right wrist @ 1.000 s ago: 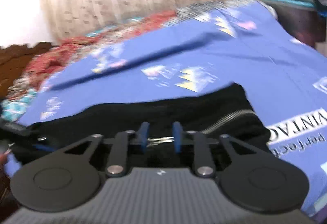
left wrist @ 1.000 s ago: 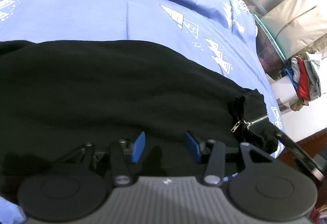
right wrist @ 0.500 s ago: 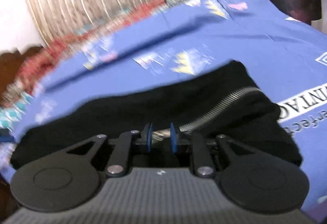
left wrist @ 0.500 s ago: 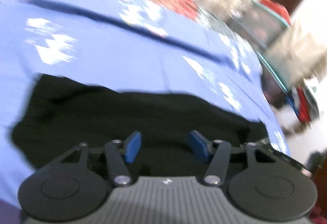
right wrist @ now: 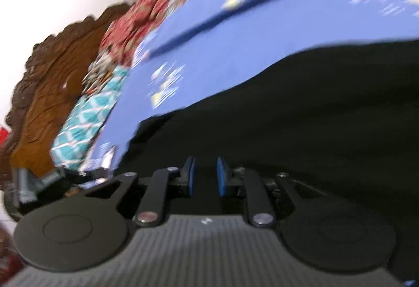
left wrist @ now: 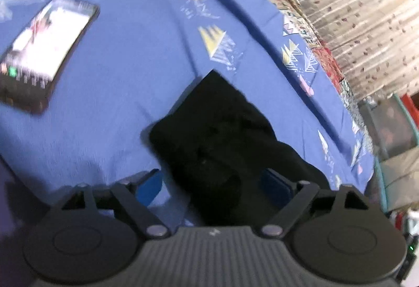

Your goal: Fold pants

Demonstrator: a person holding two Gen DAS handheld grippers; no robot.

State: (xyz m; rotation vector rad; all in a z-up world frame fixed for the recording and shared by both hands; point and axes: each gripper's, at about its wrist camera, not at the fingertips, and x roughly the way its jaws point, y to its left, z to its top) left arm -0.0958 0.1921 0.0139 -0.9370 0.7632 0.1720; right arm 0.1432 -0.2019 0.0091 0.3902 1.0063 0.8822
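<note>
While the black pants (left wrist: 220,135) lie bunched on the blue printed bedsheet (left wrist: 125,93), the left gripper (left wrist: 212,186) hovers over them with its jaws opening wide, cloth between but not pinched. The right gripper (right wrist: 204,177) shows a narrow gap over dark fabric (a grip cannot be told). A lit phone (left wrist: 44,51) rests on the sheet, well apart.

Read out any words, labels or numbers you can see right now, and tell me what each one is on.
No text can be read in either view.
Phone on the blue bedsheet: its screen is lit, but what is on it is too blurred to read.
Bedsheet: only triangle prints show, no lettering.
Left gripper and right gripper: each body carries a small white mark, not legible as letters.
Black pants: no label visible.
</note>
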